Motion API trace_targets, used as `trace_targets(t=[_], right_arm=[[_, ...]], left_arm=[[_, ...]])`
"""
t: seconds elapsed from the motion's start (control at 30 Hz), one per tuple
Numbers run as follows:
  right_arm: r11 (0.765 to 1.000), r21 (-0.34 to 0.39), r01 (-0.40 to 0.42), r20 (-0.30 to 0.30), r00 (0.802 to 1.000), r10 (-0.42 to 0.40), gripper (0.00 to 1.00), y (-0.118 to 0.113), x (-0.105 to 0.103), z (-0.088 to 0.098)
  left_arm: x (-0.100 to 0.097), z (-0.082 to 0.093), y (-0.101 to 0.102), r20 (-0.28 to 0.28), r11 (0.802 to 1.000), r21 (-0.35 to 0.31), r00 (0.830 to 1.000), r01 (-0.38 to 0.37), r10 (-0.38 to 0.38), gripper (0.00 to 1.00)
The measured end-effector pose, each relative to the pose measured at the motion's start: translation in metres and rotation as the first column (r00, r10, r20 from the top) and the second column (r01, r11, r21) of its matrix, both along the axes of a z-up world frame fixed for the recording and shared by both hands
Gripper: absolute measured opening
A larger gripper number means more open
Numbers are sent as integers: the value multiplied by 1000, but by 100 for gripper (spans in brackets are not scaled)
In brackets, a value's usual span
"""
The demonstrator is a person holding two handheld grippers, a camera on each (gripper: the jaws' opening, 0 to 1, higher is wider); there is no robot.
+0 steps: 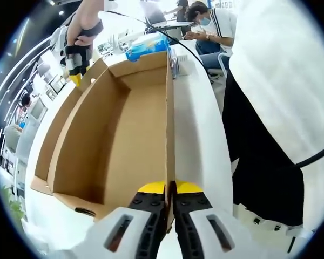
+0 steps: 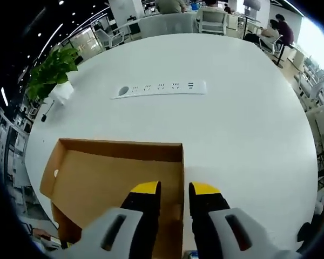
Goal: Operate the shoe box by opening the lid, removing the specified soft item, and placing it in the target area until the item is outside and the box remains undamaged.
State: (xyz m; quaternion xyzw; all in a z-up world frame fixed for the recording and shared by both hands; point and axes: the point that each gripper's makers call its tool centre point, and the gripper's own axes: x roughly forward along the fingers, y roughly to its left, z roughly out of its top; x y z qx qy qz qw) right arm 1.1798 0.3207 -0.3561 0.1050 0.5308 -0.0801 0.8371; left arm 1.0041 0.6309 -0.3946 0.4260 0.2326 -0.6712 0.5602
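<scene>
In the left gripper view the left hand-held gripper (image 1: 170, 190) pinches the near wall of the open shoe box (image 1: 124, 135) on the white desk (image 1: 197, 140), with a blue packet (image 1: 147, 47) beyond the box and a seated person (image 1: 213, 29) behind; the right hand-held gripper (image 2: 174, 190) stands spread astride the box's side wall, a power strip (image 2: 159, 89) well apart, a potted plant (image 2: 49, 75) at the desk edge

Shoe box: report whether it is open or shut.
Open. The shoe box shows its bare cardboard interior, and the left hand-held gripper pinches one upright side wall.
</scene>
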Motion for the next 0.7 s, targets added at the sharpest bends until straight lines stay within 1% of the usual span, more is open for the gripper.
trace_targets(t=[0.03, 0.07, 0.1, 0.17, 0.2, 0.23, 0.27, 0.3, 0.37, 0.4, 0.47, 0.53, 0.6, 0.63, 0.7], right_arm=[[997, -57, -47, -33, 998, 45, 19, -1, -6, -1], [989, -115, -92, -55, 995, 86, 19, -4, -8, -1], [984, -137, -112, -61, 993, 105, 19, -5, -7, -1], [967, -187, -173, -81, 984, 160, 19, -7, -4, -6], [954, -226, -199, -111, 978, 177, 19, -12, -5, -8], [946, -241, -216, -116, 974, 193, 18, -14, -3, -11], [959, -212, -190, -112, 979, 169, 18, -12, -2, -16], [961, -209, -184, -120, 980, 162, 18, -9, -5, -16], [956, -221, -192, -127, 978, 167, 17, -9, -10, -17], [960, -214, -183, -126, 979, 159, 15, -9, -12, -17], [978, -163, -127, -116, 987, 109, 9, -5, -15, -22], [986, -137, -96, -103, 991, 82, 5, -5, -12, -24], [984, -144, -102, -98, 991, 88, 4, -9, -6, -27], [984, -142, -106, -97, 991, 92, 4, -8, -7, -27], [978, -152, -140, -95, 987, 127, 3, -6, -7, -25]], left_arm=[[0, 0, 0, 0, 1000, 0, 1000, -1, 1, 3], [0, 0, 0, -3, 1000, 3, 1000, 1, -1, 3], [0, 0, 0, -6, 1000, 4, 1000, 5, -5, 2], [0, 0, 0, -13, 1000, 5, 1000, 9, -9, 2], [0, 0, 0, -14, 1000, 4, 1000, 10, -10, 2], [0, 0, 0, -14, 1000, 4, 1000, 10, -10, 2], [0, 0, 0, -10, 1000, 4, 1000, 11, -11, 2], [0, 0, 0, -8, 1000, 3, 1000, 11, -11, 2], [-1, 0, 0, -5, 1000, 1, 1000, 10, -10, 2], [-1, 0, 0, -4, 1000, 0, 1000, 10, -10, 2], [-1, 1, 0, -7, 1000, 0, 1000, 10, -10, 2], [-1, 1, 0, -8, 1000, 0, 1000, 11, -11, 2], [-1, 2, -1, -7, 1000, -1, 1000, 11, -11, 3], [-1, 2, -1, -7, 1000, -1, 1000, 11, -11, 3], [-1, 3, -1, -8, 1000, -3, 1000, 10, -10, 3]])
